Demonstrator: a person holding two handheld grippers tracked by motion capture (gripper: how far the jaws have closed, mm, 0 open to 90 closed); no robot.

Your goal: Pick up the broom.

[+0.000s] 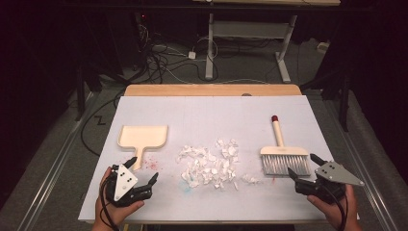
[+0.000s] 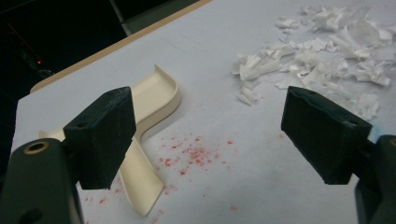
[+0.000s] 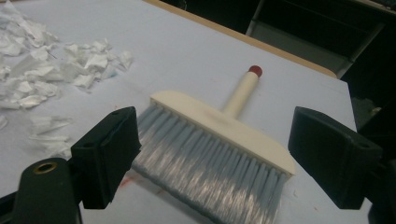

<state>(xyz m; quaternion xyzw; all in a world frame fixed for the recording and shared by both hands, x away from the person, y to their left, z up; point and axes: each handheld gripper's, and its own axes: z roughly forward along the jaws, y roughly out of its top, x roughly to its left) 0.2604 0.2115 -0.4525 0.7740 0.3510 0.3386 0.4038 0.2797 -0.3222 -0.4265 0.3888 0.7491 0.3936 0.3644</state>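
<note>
Both grippers sit at the bottom of the high view, nearest the camera: left gripper [image 1: 142, 169] lower left, right gripper [image 1: 302, 166] lower right, each held in a hand, jaws spread wide, nothing between the pads.

Left gripper view: its two black jaws rise from the bottom corners, wide apart and empty. Cream dustpan [image 2: 149, 135] lies flat on the white tabletop [image 2: 224, 102], left of centre in the frame; its handle runs down toward the lower left and passes just behind the left jaw, not touching either pad as far as can be seen. Red specks [image 2: 194, 154] are scattered on the tabletop between the jaws. Shredded white paper scraps [image 2: 322, 56] sit upper right, well beyond the right jaw.

Right gripper view: jaws open, empty. Hand brush [image 3: 219, 144] lies flat, centred between the two jaws and just past them; grey bristles point to the bottom of the frame, cream handle with red tip points to the upper middle. Left jaw is just beside the bristle corner; contact cannot be told. Paper scraps [image 3: 42, 70] upper left.

High view: dustpan [image 1: 143, 138] left of centre, just above the left gripper; paper scraps [image 1: 211, 163] in the middle; brush [image 1: 284, 156] right of centre, bristles just beside the right gripper's jaws.

No brand, label or readable writing anywhere.
</note>
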